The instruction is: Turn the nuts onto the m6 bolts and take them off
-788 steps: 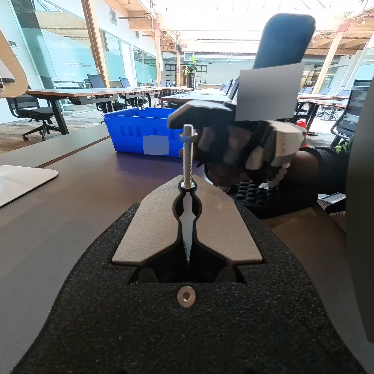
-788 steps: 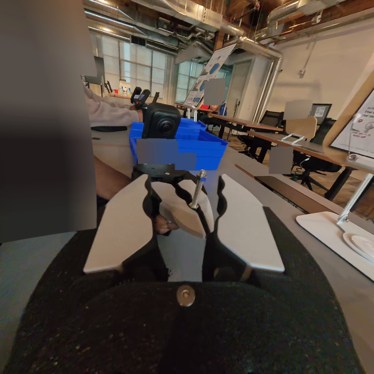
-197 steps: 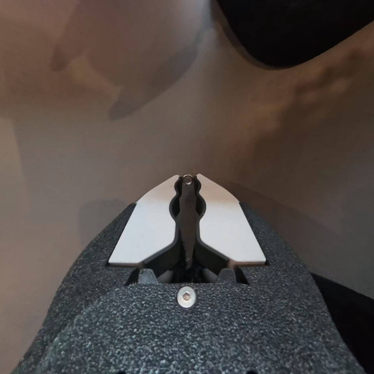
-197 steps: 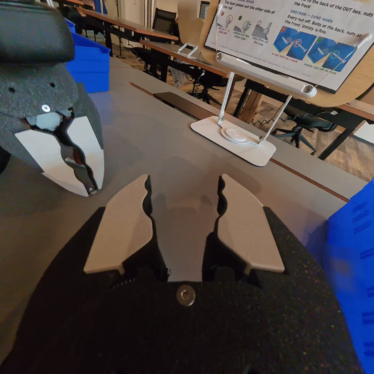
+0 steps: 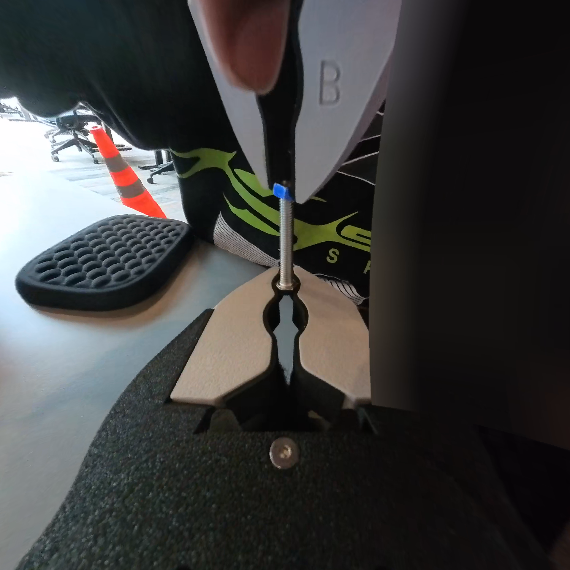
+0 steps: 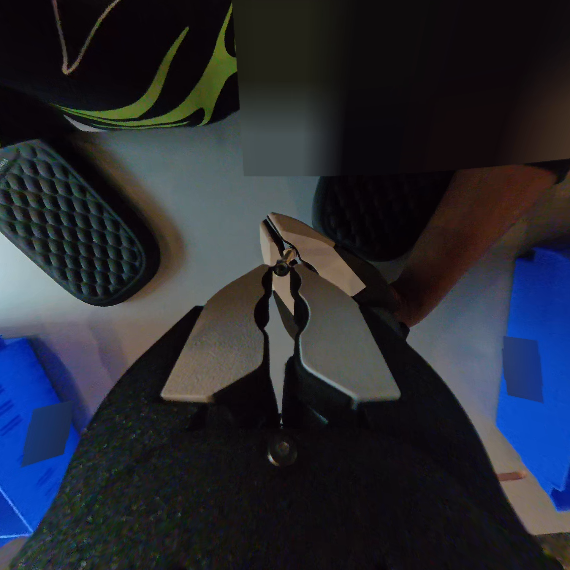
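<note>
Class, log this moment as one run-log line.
left claw: shut on bolt base | right claw: shut on blue nut at bolt tip | bolt upright

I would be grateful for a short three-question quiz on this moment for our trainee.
1. True or false: the bolt stands upright between the two grippers.
2. What colour is the piece at the bolt's top end? A red, B blue, C yellow.
3. Fill in: the left gripper grips the bolt at its ____ end.

Key: 1 true; 2 B, the blue piece sits at the tips of the right gripper; 3 lower.
</note>
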`<action>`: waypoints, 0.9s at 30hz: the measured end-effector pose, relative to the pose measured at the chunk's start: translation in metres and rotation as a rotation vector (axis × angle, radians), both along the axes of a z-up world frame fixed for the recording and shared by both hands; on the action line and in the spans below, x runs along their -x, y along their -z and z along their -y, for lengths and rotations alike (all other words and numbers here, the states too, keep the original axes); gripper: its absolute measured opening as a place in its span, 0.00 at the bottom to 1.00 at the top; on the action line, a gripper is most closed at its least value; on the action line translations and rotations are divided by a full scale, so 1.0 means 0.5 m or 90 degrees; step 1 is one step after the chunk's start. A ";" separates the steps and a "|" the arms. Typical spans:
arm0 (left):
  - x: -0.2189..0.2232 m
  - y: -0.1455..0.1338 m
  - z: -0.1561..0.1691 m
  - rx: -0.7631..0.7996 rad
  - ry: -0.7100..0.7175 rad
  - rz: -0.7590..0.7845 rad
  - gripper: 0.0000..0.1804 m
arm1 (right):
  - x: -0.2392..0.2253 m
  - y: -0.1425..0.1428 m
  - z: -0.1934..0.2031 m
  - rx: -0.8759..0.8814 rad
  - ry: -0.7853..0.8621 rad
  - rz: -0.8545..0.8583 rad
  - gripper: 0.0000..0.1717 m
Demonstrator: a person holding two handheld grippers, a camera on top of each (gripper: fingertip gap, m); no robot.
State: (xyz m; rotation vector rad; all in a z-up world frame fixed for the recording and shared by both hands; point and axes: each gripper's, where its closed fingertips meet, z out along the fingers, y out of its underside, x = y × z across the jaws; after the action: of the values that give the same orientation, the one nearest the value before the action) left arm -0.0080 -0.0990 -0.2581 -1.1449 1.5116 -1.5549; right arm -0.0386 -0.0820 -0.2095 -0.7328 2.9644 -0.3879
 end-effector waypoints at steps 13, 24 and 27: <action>0.010 -0.019 -0.136 -0.033 -0.381 0.053 0.01 | 0.042 -0.011 -0.094 -0.076 0.353 -0.056 0.06; 0.054 0.014 -0.244 -0.063 -0.732 -0.057 0.01 | 0.048 0.011 -0.163 -0.075 0.690 -0.079 0.06; 0.062 0.016 -0.253 -0.052 -0.770 -0.063 0.01 | 0.056 0.012 -0.169 -0.050 0.757 -0.096 0.06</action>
State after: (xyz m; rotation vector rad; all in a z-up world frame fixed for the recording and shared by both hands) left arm -0.0391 0.0276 -0.2659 -1.6301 0.6128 -0.5898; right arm -0.0668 0.0027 -0.2153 1.1253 3.1463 -0.2322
